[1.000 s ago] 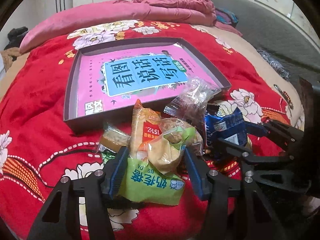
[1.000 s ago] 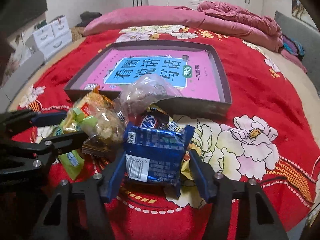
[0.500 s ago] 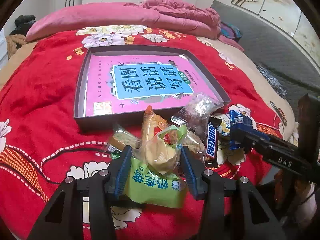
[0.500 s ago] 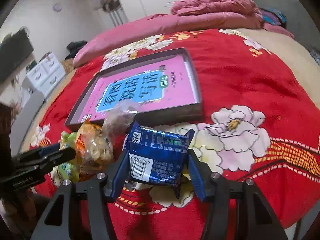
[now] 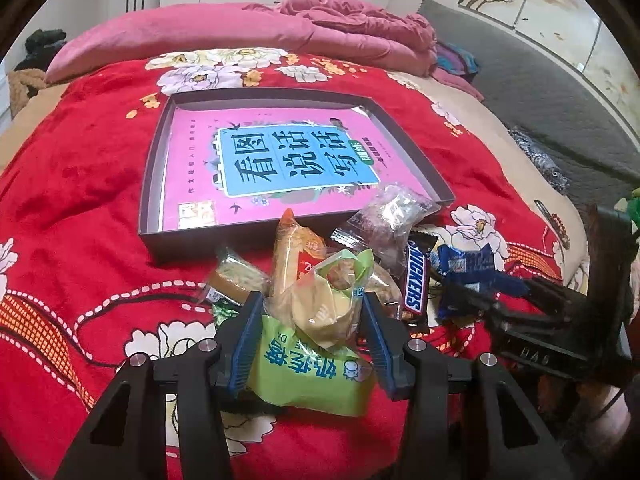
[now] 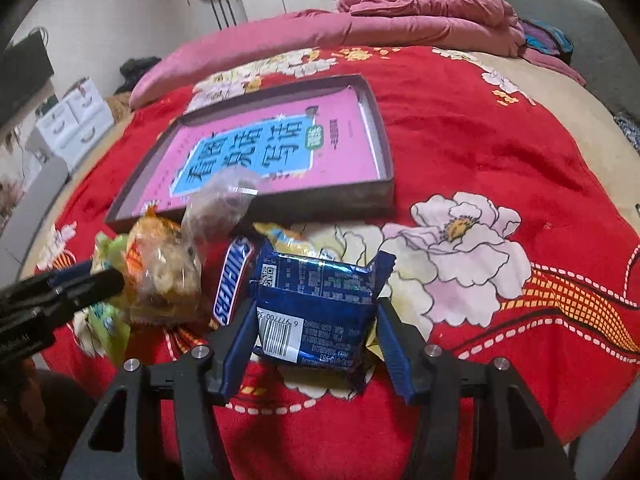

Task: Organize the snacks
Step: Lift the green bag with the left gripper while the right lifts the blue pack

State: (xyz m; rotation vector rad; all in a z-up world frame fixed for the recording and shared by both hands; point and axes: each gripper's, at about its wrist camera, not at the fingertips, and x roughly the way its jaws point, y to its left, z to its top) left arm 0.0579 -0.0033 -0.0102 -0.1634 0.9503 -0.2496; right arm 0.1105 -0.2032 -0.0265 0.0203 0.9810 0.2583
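Note:
A pile of snacks lies on the red bed in front of a dark shallow box [image 5: 256, 236] that holds a pink book [image 5: 296, 160]. My left gripper [image 5: 310, 332] is shut on a green snack bag [image 5: 308, 364] and holds it above the blanket. My right gripper [image 6: 316, 344] is shut on a blue snack packet [image 6: 316, 308], lifted off the pile; it also shows in the left wrist view [image 5: 472, 272]. A Snickers bar [image 5: 416, 284], a clear bag of dark sweets [image 5: 392, 216] and an orange packet [image 5: 296, 252] stay in the pile.
The red flowered blanket [image 5: 80, 184] covers the bed. A pink duvet [image 5: 240, 28] is heaped at the far end. A grey floor [image 5: 540, 92] lies to the right. White drawers [image 6: 72, 120] stand at the left of the bed.
Both grippers have closed on their packets and risen. The blue packet came off the pile to the right, uncovering the Snickers bar. The green bag is lifted toward me.

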